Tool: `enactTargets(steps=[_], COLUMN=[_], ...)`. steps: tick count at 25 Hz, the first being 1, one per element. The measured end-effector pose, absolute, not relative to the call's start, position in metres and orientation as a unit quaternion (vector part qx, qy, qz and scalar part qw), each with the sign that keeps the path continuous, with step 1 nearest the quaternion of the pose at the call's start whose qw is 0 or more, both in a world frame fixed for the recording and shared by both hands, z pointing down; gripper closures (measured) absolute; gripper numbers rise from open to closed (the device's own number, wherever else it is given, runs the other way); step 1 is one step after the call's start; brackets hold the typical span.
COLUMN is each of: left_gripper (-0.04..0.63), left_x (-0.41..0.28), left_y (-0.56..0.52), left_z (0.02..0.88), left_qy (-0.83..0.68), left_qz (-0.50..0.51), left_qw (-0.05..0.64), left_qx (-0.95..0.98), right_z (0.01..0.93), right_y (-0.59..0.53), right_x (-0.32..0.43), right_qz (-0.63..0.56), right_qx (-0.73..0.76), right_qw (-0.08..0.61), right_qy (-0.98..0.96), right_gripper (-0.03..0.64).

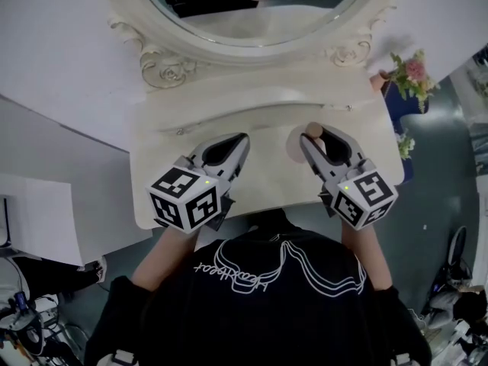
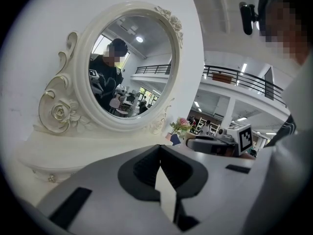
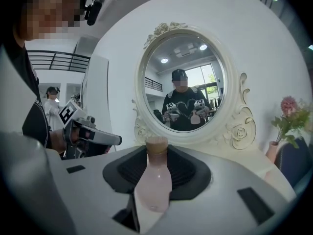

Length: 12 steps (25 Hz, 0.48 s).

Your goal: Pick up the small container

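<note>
White dressing table [image 1: 152, 197] is standing against the wall, carrying an oval mirror [image 1: 252, 21] in a carved frame. I am holding both tongs over the tabletop, in front of the mirror.

Right gripper [image 1: 314, 137] is pinching the small container [image 3: 152, 180], a pale pink bottle with a cork-coloured cap. The jaws are pressing on its sides and the cap is pointing toward the mirror. Head view is showing only the cap and a little pink beside it. Right gripper view is showing the whole bottle, and the mirror there is reflecting me with it. I cannot tell whether its base is touching the tabletop.

Left gripper [image 1: 242, 139] is sitting in front of the mirror's left half, jaws pressed together with nothing between them. Left gripper view is showing this plainly.

Flowers [image 1: 412, 73] are standing to the right of the mirror.
</note>
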State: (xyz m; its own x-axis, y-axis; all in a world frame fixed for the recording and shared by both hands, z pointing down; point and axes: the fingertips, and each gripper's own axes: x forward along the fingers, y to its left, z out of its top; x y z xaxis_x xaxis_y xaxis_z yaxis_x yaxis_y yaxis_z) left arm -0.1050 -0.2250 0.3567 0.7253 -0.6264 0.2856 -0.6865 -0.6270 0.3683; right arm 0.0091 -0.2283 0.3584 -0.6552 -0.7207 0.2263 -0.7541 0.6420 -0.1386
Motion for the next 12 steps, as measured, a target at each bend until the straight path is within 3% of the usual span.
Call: enactTargets(steps=[12], left_gripper=[0.593], left_x=[-0.094], left_y=[-0.212], left_z=[0.356], left_qy=[-0.346], left_qz=[0.069], left_qw=[0.226], left_qx=[0.908], right_z=[0.361], right_y=[-0.214], right_x=[0.015], right_qz=[0.109], right_qx=[0.423], right_qw=[0.071], right_qy=[-0.897], right_gripper=[0.482])
